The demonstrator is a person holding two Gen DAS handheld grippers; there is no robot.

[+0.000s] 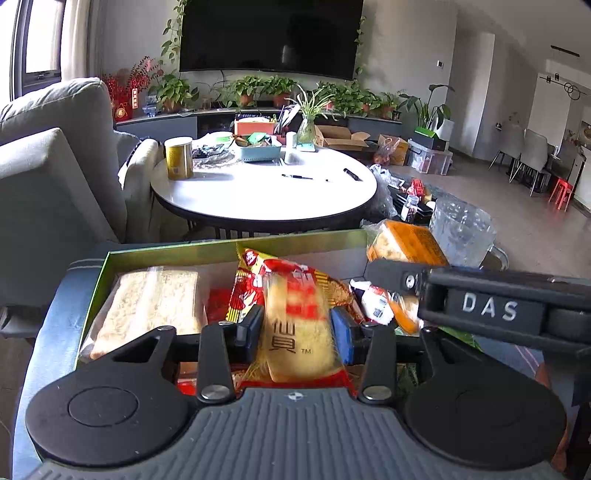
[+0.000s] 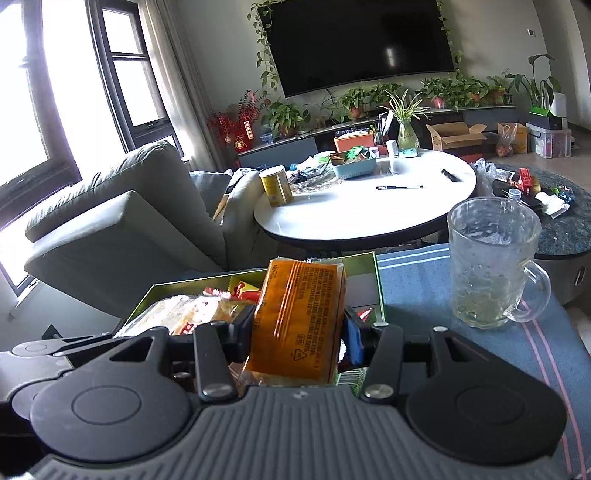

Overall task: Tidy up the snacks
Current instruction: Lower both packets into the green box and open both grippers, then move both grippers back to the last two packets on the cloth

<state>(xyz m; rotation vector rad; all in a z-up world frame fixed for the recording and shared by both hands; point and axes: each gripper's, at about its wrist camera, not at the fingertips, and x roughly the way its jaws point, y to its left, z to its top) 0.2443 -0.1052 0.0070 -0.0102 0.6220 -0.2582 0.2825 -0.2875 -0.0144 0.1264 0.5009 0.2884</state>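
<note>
Red-and-yellow snack packet (image 1: 295, 317), pale cracker showing through its front, upright and clamped between the fingers of the left gripper (image 1: 297, 330), above the green-rimmed box (image 1: 166, 254). Orange snack packet (image 2: 299, 317), printed with small black text, gripped likewise in the right gripper (image 2: 299, 332), pads pressed against both its sides, held over the right end of the same box (image 2: 378, 291). Seen from the left wrist view as well: orange packet (image 1: 406, 245) just past the box's far right corner, with the right gripper's black body (image 1: 491, 306), lettered DAS, reaching in from the right.

In the box, a clear bag of pale biscuits (image 1: 147, 310) lying flat along the left side, more red wrappers behind the held packet, and a small white-and-orange wrapped item (image 1: 376, 304) at the right.

Box resting on a blue cloth (image 2: 424, 288) with pale and pink stripes. Beside it to the right, a glass mug (image 2: 491, 262) with a handle, standing upright on the cloth.

Beyond, a round white table (image 1: 258, 192) carrying a yellow can (image 1: 179, 157), a blue basket (image 1: 258, 151), a pen (image 1: 297, 177) and a plant in a glass vase. Grey sofa (image 1: 48, 155) to the left, a dark television (image 1: 269, 35) on the far wall above a row of potted plants.
</note>
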